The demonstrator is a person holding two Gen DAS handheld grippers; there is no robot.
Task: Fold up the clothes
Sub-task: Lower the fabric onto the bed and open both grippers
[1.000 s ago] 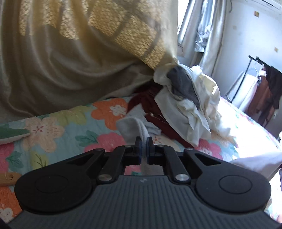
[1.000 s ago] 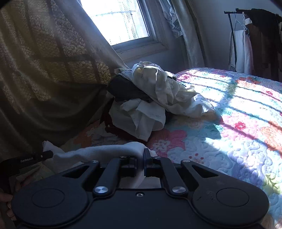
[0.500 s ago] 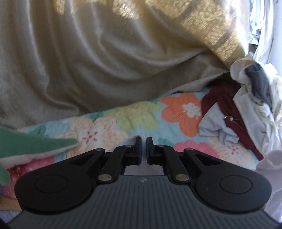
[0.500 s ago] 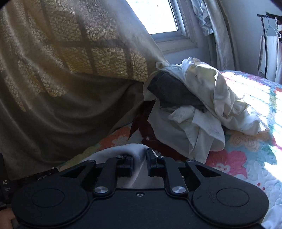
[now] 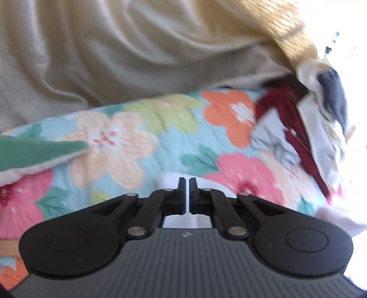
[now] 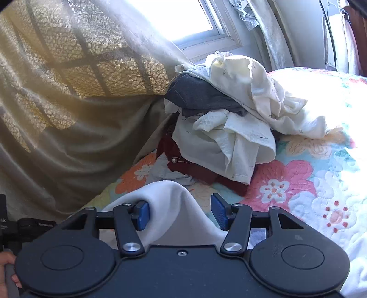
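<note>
White garment laid on the flowered bed

Left claw (image 5: 186, 194) pinches the white garment (image 6: 170, 206); right claw (image 6: 181, 212) has just been opening, cloth loose between its jaws

Sunlight is streaming into a home bedroom, where a floral quilt (image 6: 298, 183) is covering the bed. Patterned curtains (image 6: 68, 68) are hanging by a window (image 6: 195, 20), and a heap of laundry (image 6: 229, 119) is lying beneath it.

Counts: 2 tools, left tool (image 5: 186, 194) and right tool (image 6: 180, 212). 1 white garment (image 6: 169, 206) lower centre. 1 clothes pile (image 6: 229, 119) mid-frame, approx 4 colours: cream, dark grey, maroon, pale blue. 1 bed (image 6: 321, 183). 1 curtain (image 6: 68, 91) left. 1 window (image 6: 195, 18) up top. 1 green cloth (image 5: 34, 153) at left edge.
</note>
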